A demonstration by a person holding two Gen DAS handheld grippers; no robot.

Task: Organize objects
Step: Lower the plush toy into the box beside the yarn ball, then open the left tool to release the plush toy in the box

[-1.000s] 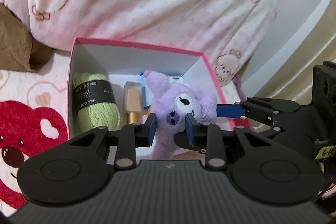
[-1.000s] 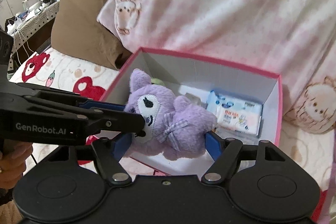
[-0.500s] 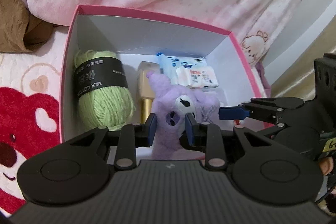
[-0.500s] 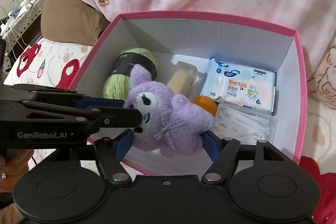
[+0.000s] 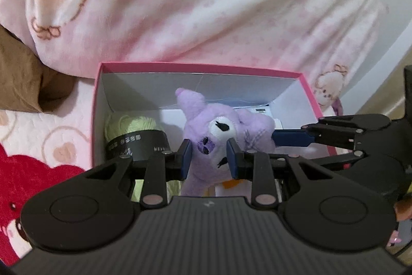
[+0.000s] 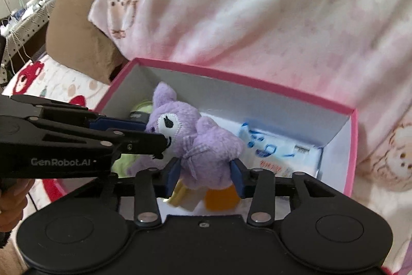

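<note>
A small purple plush animal toy with a gingham bow [image 5: 224,135] is being held over the open pink cardboard box with white inner walls [image 6: 257,105], gripped from two sides at once. The left gripper [image 5: 209,156] is being clenched on the toy's face, its blue pads [image 5: 186,156] being pressed into the plush. The right gripper [image 6: 204,177] is being clamped on the toy's body below the bow, with pads [image 6: 172,175] dug into the fur. The toy is being kept upright, ear up, near the box's front edge. A ball of light green yarn with a black paper band [image 5: 134,132] is being seen lying at the box's left wall. A white and blue tissue packet [image 6: 278,151] is lying toward the right back corner. Something orange [image 6: 221,197] is partly hidden under the toy. The box is being backed by a pink bear-print blanket [image 5: 206,4].
</note>
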